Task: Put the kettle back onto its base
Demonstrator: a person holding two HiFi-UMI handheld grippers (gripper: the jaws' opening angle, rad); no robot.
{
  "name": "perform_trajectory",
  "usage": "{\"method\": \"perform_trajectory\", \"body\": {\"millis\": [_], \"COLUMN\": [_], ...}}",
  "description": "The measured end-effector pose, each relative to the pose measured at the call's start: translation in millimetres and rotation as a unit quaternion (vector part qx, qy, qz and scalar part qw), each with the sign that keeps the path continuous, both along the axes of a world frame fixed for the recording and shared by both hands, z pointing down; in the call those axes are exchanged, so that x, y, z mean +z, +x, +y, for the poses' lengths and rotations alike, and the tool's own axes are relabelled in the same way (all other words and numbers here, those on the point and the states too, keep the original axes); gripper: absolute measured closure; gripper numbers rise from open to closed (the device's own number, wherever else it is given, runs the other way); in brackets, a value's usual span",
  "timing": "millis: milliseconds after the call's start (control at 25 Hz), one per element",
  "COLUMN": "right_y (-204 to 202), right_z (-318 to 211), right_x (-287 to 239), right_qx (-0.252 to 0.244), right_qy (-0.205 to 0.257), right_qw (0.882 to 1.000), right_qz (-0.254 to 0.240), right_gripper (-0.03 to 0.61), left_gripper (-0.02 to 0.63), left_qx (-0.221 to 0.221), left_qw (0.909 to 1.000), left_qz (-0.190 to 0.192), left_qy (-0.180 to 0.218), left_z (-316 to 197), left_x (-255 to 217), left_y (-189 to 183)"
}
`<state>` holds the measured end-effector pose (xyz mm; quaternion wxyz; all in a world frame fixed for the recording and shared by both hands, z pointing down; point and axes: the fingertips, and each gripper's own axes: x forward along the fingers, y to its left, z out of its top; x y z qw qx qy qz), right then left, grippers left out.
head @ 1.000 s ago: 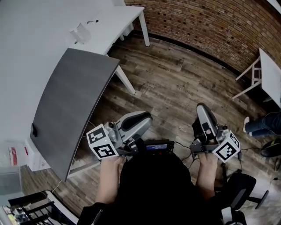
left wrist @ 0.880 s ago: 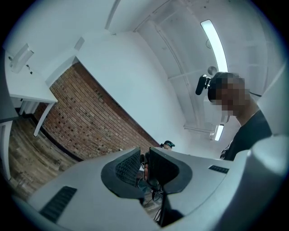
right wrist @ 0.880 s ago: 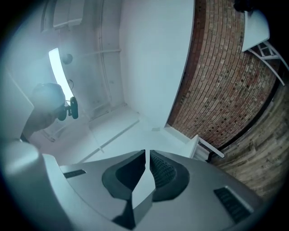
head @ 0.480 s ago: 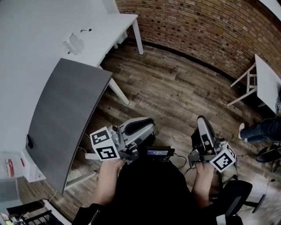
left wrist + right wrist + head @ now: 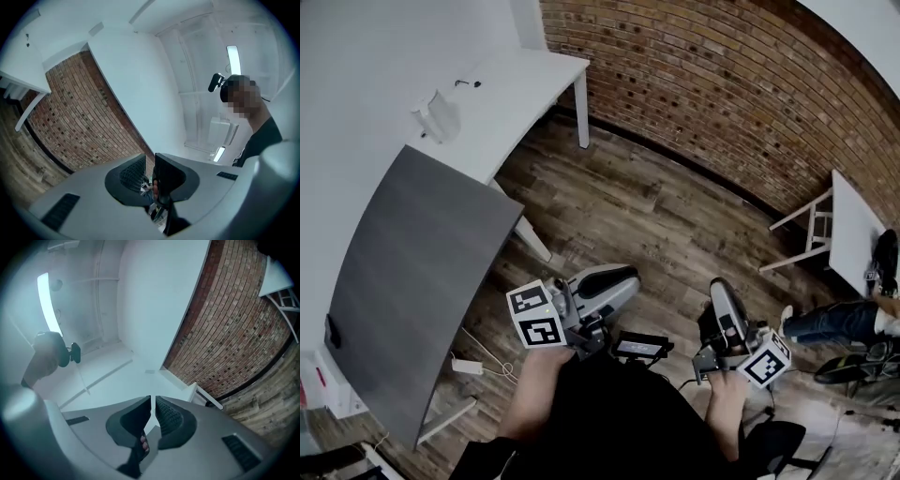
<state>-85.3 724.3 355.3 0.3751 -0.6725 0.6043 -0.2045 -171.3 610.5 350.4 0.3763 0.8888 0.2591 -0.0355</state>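
Brick, red-brown, is covering the wall (image 5: 722, 84) ahead, and a dark wooden floor (image 5: 647, 206) is stretching from it to the person who is wearing the camera. The left hand-held gripper (image 5: 622, 279) is hanging above this floor in the lower middle of the head view. In the left gripper view its jaws are pressing together, clenched on nothing. The right hand-held gripper (image 5: 719, 292) is hanging to its right, well apart from it. Its jaws are also closed, with only a thin slit between the pads and no thing inside.

A small black device (image 5: 639, 347) is sitting between the two, close to the person's body.

On the left a grey worktop (image 5: 412, 281) is standing, its white leg (image 5: 530, 239) near the left hand-held gripper. Beyond it a white worktop (image 5: 511, 94) is standing against the wall and carrying a small white object (image 5: 441, 117). A white adapter (image 5: 469, 366) with a cable is lying on the floor beside the edge of the grey worktop. At the right edge another white table (image 5: 855, 225) is standing, and beside it a leg in blue jeans (image 5: 820, 323) is resting on the floor.

Where the kettle is standing I cannot tell, because no view is showing it.
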Motion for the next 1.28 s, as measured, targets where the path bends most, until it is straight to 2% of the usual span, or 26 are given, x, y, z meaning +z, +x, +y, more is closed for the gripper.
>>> {"method": "perform_trajectory", "body": {"millis": [240,480,640,1000,1160,1280], "right_y": [27,38,45,81,110,142], "right_z": [-89,-162,-188,-248,-280,-305], "right_x": [-7,-20,-14,-9,-2,-3], "right_qx": [-0.055,-0.101,-0.11,-0.153,-0.184,-0.207], "right_qy": [-0.018,-0.021,-0.02,-0.006,0.002,0.006], "right_qw": [0.998,0.994,0.994,0.988,0.983,0.978], "right_qz": [0.004,0.023,0.017,0.008,-0.001,0.002], "right_gripper": [0.561,0.561,0.561,0.56,0.56,0.555], "left_gripper": [0.54,0.54,0.54,0.54,0.54,0.538], "left_qx": [-0.057,-0.101,-0.108,-0.163,-0.198,-0.215], "left_qw": [0.998,0.9943,0.9936,0.986,0.979,0.9754], "left_qz": [-0.003,-0.003,-0.009,-0.031,-0.046,-0.05], "left_qy": [-0.028,-0.033,-0.032,-0.017,-0.016,-0.01], "left_z": [-82,-150,-168,-214,-241,-257], "left_x": [5,5,7,12,20,16], "left_y": [24,34,37,55,79,111]}}
